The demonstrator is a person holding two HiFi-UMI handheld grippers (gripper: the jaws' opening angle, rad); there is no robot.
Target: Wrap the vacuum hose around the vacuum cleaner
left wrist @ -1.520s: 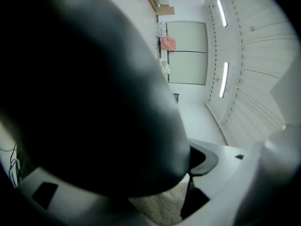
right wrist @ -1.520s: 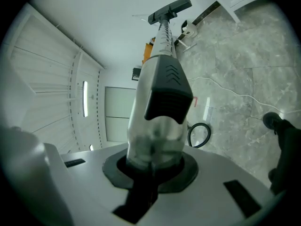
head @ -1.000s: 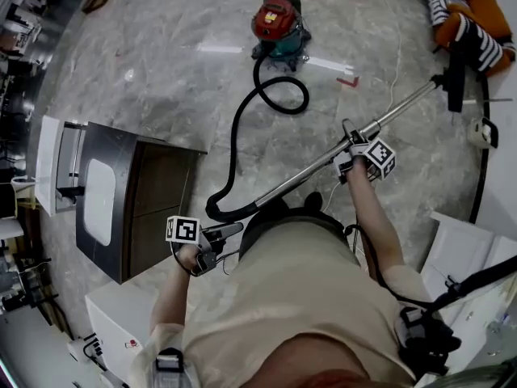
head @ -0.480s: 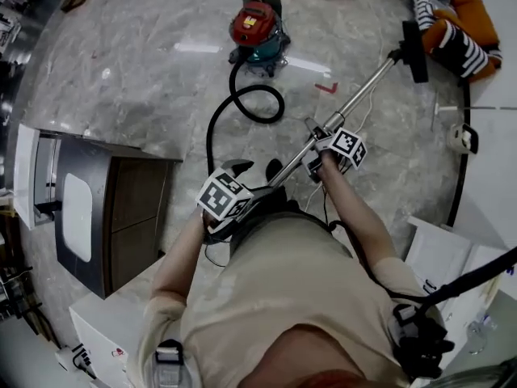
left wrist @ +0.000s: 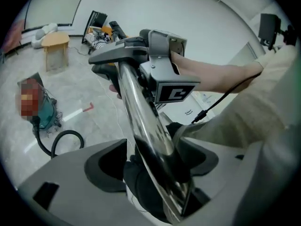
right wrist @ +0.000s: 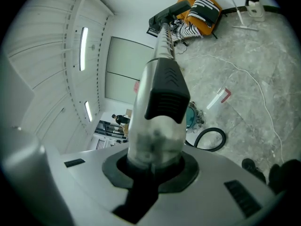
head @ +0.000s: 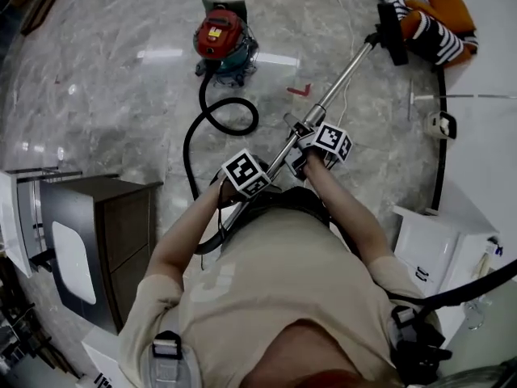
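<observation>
Head view looks steeply down on the person's beige shirt [head: 275, 297], with both forearms stretched forward and close together. The left gripper [left wrist: 157, 173] is the nearer of the two. In the left gripper view its jaws stand wide apart, and the chrome wand [left wrist: 141, 126] runs up between them. A dark gap shows beside the tube, so the pads are not clamped on it.

Just beyond it along the same tube is the right gripper [right wrist: 150, 168]. In the right gripper view its jaws are closed on the wand, at a pale grey sleeve with a black ribbed slider. Each gripper carries a cube of black-and-white square markers, which are patterns and not letters.

The wand slants away to the upper right and ends in a black floor head [head: 392, 32]. The head lies beside a heap of orange and striped fabric [head: 440, 18].

The black vacuum hose [head: 187, 150] lies on the grey marble floor [head: 121, 79], to the left of the wand. It leaves the front of the vacuum cleaner [head: 220, 37], curls into one loose loop and sweeps back toward the person's left side. No part of it is wound around the machine.

The cleaner stands well apart from the person at the far side of the floor. It has a red lid over a teal body, and the yellow label on the lid is too small to read. A short red-and-white mark [head: 299, 90] lies on the floor between the cleaner and the wand. A dark cabinet [head: 105, 241] stands at the left edge and a white one [head: 436, 241] at the right.
</observation>
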